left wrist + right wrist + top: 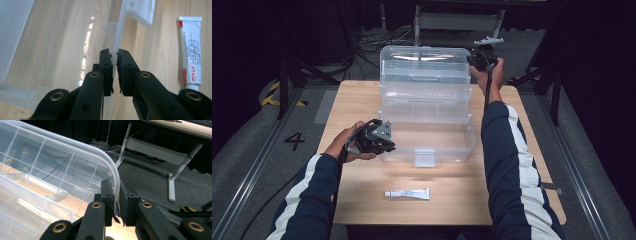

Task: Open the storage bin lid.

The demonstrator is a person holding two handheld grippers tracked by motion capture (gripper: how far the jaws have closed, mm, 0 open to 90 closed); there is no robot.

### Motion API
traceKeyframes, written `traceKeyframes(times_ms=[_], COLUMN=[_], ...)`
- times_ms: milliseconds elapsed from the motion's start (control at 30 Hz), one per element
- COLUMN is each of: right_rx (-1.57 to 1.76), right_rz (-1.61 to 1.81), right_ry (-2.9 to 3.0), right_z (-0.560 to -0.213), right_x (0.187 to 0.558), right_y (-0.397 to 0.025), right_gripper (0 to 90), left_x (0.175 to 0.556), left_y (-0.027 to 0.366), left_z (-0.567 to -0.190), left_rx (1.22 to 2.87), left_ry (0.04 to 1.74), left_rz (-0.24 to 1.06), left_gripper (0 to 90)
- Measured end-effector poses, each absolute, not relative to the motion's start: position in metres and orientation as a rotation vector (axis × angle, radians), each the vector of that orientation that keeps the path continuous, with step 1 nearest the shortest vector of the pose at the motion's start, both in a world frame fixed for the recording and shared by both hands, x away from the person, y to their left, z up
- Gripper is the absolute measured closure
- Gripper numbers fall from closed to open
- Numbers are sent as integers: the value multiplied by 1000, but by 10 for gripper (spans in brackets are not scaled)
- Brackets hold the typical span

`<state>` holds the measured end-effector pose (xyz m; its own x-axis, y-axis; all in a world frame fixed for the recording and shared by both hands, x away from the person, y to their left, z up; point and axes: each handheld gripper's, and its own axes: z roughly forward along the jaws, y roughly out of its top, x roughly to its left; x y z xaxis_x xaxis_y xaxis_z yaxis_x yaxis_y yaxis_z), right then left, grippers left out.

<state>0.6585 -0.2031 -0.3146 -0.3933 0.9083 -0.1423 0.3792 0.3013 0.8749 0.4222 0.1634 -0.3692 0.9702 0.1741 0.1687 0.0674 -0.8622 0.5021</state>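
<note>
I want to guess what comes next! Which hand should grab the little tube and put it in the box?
Probably left. The left gripper pinches the box's front wall, close to the tube. The right gripper grips the raised lid at the far side.

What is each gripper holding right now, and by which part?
Left gripper pinches the front wall of the clear plastic box. Right gripper pinches the rim of the raised lid at its upper corner.

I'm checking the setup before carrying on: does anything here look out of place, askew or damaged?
Nothing looks damaged or spilled. The clear plastic box sits square with its lid held up by the right gripper; the left gripper pinches its front wall. The tube lies flat outside the box.
</note>
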Motion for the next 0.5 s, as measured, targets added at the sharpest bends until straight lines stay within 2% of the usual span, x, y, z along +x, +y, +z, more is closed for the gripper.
traceKeyframes(times_ms=[167,267,300,500], right_rx=[1161,1164,1166,1162], right_rz=[1022,1011,1009,1038], right_ry=[1922,1928,1926,1926], right_z=[-317,-318,-318,-312], right_x=[661,660,660,653], right_y=[-205,-209,-212,-225], right_gripper=[804,828,829,817], left_x=[423,424,425,430], left_y=[163,164,163,166], left_z=[-369,-369,-369,-371], left_rx=[2609,2609,2610,2579], left_ry=[169,168,167,175], left_rz=[282,263,302,244], left_gripper=[824,826,825,832])
